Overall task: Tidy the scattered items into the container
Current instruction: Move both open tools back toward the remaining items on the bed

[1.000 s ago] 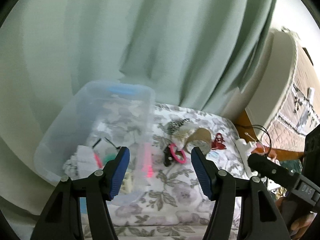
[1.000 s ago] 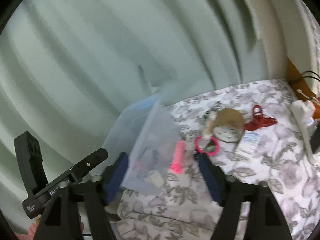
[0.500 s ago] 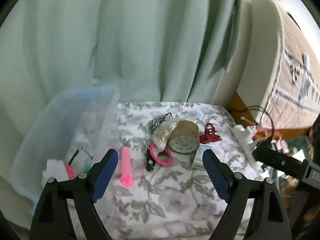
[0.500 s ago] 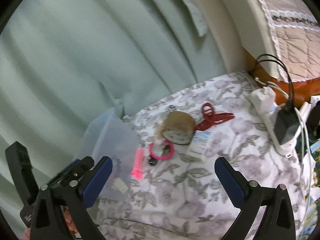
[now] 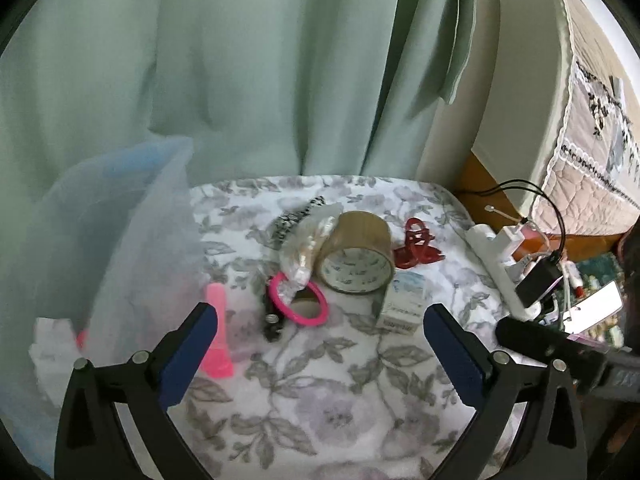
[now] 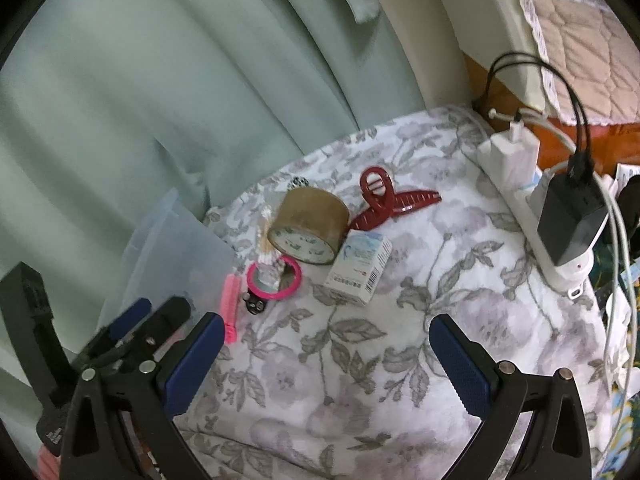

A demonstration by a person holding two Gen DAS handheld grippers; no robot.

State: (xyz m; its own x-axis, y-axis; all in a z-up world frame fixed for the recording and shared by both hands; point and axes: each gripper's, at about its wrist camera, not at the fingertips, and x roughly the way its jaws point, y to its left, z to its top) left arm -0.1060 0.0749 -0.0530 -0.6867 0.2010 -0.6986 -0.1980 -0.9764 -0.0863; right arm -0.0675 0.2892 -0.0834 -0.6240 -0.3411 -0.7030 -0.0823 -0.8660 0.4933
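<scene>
Clutter on floral-cloth surface (image 5: 320, 420), left to right: one clear plastic container (image 5: 120, 240) at left edge, one pink plastic comb (image 5: 218, 332) beside it, one pink round mirror (image 5: 298, 300), one brown packing-tape roll (image 5: 356, 258), one white-blue carton (image 6: 358, 266) (print unreadable), one red claw hair clip (image 6: 384, 196). Left tongs (image 5: 320, 340) just opened wide, released, nothing between; right tongs (image 6: 326, 348) spread wide, empty.

We see a pale green curtain (image 5: 248, 80) hanging in folds behind the floral-patterned cloth (image 5: 320, 400) that covers the surface. To the right of the curtain stands a cream panel (image 5: 508, 80), and beyond it a quilted beige cover (image 5: 592, 148) with lace trim.
</scene>
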